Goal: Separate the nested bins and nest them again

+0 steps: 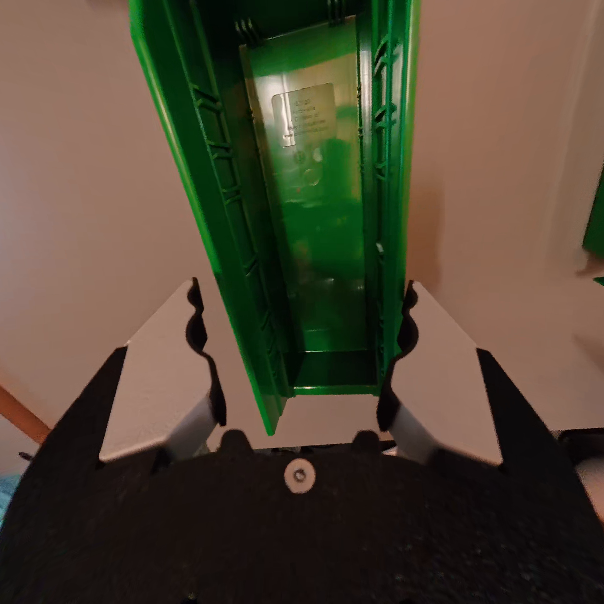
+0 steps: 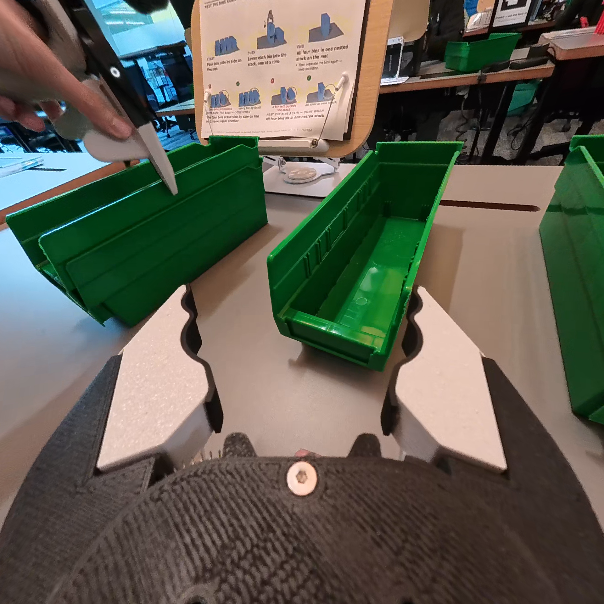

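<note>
In the right wrist view, two nested green bins point(image 2: 157, 248) lean at the left of the grey mat point(image 2: 245, 376). A single green bin point(image 2: 359, 261) stands open-side up in the middle. A third green bin point(image 2: 575, 261) stands at the right edge. A person's hand holds my left gripper above the nested pair, one white finger point(image 2: 161, 166) at their top rim. In the left wrist view my left gripper point(image 1: 302, 284) is open and straddles the inner bin point(image 1: 313, 196); its right finger touches the bin's rim. My right gripper point(image 2: 303, 289) is open and empty, its right finger beside the middle bin's near corner.
An instruction sheet on a wooden stand point(image 2: 277, 65) rises behind the mat. Another green bin point(image 2: 477, 52) sits on a far table among clutter. In the left wrist view a blurred green bin edge point(image 1: 595, 228) shows at the right.
</note>
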A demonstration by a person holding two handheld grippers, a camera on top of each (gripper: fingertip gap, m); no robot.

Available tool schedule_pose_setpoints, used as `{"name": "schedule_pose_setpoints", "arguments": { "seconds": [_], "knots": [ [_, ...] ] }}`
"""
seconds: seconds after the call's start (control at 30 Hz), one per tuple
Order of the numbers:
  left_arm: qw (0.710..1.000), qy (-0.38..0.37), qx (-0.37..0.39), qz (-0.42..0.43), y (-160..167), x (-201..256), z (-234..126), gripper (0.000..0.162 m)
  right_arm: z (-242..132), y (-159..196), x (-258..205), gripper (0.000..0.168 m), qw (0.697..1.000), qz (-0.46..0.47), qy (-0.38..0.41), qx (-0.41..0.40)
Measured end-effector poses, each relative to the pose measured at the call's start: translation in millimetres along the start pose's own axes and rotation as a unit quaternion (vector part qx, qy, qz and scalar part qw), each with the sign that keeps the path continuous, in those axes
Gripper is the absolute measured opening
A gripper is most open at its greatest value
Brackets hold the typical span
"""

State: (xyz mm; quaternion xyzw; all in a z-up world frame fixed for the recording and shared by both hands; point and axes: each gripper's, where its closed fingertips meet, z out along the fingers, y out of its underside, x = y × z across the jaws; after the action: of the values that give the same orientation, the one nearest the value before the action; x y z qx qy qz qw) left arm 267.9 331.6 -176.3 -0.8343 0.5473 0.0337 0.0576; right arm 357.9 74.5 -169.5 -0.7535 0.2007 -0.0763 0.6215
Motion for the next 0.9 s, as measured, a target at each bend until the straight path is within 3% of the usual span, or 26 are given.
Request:
{"name": "schedule_pose_setpoints", "arguments": {
  "seconds": [0.3,0.9],
  "knots": [
    [1.0,0.006,-0.006,0.004,-0.2,-1.4,-2.3,0.087,-0.9,-0.7,1.7,0.126,1.0,0.002,0.001,0.0],
    [0.999,0.016,0.021,-0.026,-6.6,-27.4,-29.4,0.08,1.6,3.1,0.2,0.126,1.0,-0.006,0.002,-0.008]
  ]
}}
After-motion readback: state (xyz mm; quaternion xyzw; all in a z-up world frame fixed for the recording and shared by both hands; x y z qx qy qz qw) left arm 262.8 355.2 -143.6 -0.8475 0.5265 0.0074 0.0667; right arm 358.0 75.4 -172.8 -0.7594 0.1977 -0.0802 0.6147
